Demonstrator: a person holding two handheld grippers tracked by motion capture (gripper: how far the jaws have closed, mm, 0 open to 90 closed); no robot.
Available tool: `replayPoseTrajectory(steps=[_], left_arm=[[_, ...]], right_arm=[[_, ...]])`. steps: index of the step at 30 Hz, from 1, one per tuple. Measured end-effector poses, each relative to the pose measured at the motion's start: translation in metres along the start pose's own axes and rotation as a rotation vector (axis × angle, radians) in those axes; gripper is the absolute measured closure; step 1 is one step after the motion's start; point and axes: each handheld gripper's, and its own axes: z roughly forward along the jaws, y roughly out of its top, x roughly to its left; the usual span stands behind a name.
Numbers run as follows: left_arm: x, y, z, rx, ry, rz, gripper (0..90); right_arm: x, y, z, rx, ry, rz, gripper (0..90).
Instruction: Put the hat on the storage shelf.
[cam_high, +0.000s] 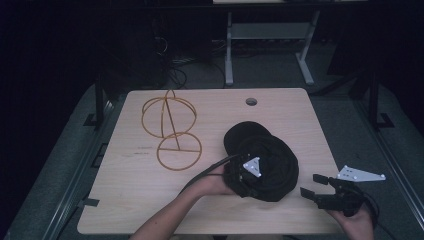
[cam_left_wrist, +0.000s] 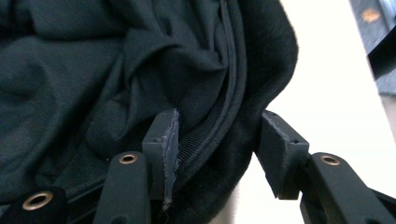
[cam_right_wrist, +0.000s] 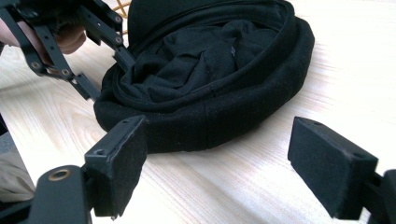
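Black hat (cam_high: 267, 160) lies crown-down, lower centre-right of the high view, on the wooden table (cam_high: 150, 200)
Left gripper (cam_left_wrist: 215, 144) jaws apart, straddling hat's rim; right gripper (cam_right_wrist: 217, 165) jaws wide apart, lower right, near hat; gold wire stand (cam_high: 170, 130) upper left

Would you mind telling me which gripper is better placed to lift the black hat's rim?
Left: the left gripper has its jaws astride the black hat rim, while the right gripper hovers open beside it.

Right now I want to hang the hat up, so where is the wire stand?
In the high view the wire stand lies on the table's far left part, left of the black hat, apart from it.
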Motion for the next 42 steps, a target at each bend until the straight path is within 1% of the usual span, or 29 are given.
replayPoseTrajectory(steps=[1,3,7,10,11,12,13,14,16,17,18,21,23,25,30,33,34,35,36,38,39,40,41,42], left_arm=[[0.000,0.001,0.002,0.011,0.004,0.008,52.6],[-0.001,0.001,0.005,0.017,0.008,0.011,54.1],[0.002,0.001,0.007,0.021,-0.003,-0.005,59.2],[0.004,0.003,0.007,0.025,-0.004,-0.008,63.4],[0.002,0.004,0.008,0.011,0.011,-0.003,65.2],[0.001,0.005,0.009,0.007,0.023,0.007,67.4],[0.001,0.005,0.009,0.007,0.023,0.007,69.1],[-0.002,0.008,0.010,-0.006,0.036,0.021,71.3],[-0.004,0.011,0.010,-0.024,0.038,0.029,75.4],[-0.004,0.011,0.010,-0.024,0.038,0.029,77.3],[-0.005,0.013,0.009,-0.025,0.034,0.039,78.7],[-0.007,0.019,0.007,-0.047,0.036,0.034,80.4],[-0.007,0.020,0.001,-0.074,0.028,0.015,80.6],[-0.006,0.020,-0.006,-0.115,0.014,-0.010,80.6],[-0.005,0.022,-0.026,-0.211,0.011,-0.059,80.5],[-0.005,0.024,-0.038,-0.259,0.007,-0.073,80.5],[-0.005,0.024,-0.038,-0.259,0.007,-0.073,80.4],[-0.006,0.024,-0.046,-0.301,0.003,-0.090,80.3],[-0.006,0.024,-0.046,-0.301,0.003,-0.090,80.2],[-0.005,0.023,-0.053,-0.345,-0.022,-0.117,80.2],[-0.004,0.022,-0.061,-0.384,-0.035,-0.135,80.1],[-0.003,0.022,-0.065,-0.401,-0.039,-0.137,80.1],[-0.003,0.022,-0.065,-0.401,-0.039,-0.137,80.0],[-0.002,0.021,-0.073,-0.438,-0.052,-0.151,80.0]], right_arm=[[0.000,0.000,0.000,0.001,0.000,-0.001,19.3],[0.000,0.000,0.000,0.002,-0.001,-0.002,19.4],[0.000,0.000,-0.001,-0.002,-0.001,0.003,19.4],[0.000,-0.001,-0.001,-0.002,-0.002,0.003,19.4],[0.000,-0.001,-0.001,-0.004,-0.004,0.004,19.4],[0.000,-0.001,-0.002,-0.004,-0.005,0.004,19.6],[0.000,-0.001,-0.002,-0.005,-0.008,0.001,19.9],[0.001,-0.001,-0.003,-0.004,-0.010,0.007,19.9],[0.001,-0.001,-0.004,-0.012,-0.017,-0.001,19.9],[0.001,-0.001,-0.005,-0.014,-0.020,0.005,19.9],[0.001,-0.001,-0.005,-0.020,-0.023,0.004,19.9],[0.000,-0.001,-0.008,-0.032,-0.027,0.012,19.9],[0.000,-0.002,-0.008,-0.041,-0.029,0.012,19.8],[0.001,-0.001,-0.009,-0.047,-0.031,0.010,19.9],[0.004,-0.001,-0.010,-0.064,-0.032,-0.001,19.9],[0.005,0.000,-0.011,-0.080,-0.033,0.001,19.9],[0.005,0.000,-0.011,-0.084,-0.033,0.000,19.9],[0.006,0.000,-0.012,-0.088,-0.033,-0.003,19.9],[0.006,0.000,-0.012,-0.092,-0.031,-0.002,19.9],[0.006,0.001,-0.012,-0.095,-0.029,0.004,19.9],[0.007,0.002,-0.012,-0.107,-0.028,-0.001,19.9],[0.008,0.003,-0.012,-0.115,-0.028,-0.001,19.8],[0.008,0.003,-0.012,-0.115,-0.028,-0.001,19.8],[0.009,0.004,-0.013,-0.130,-0.029,0.001,19.5]])
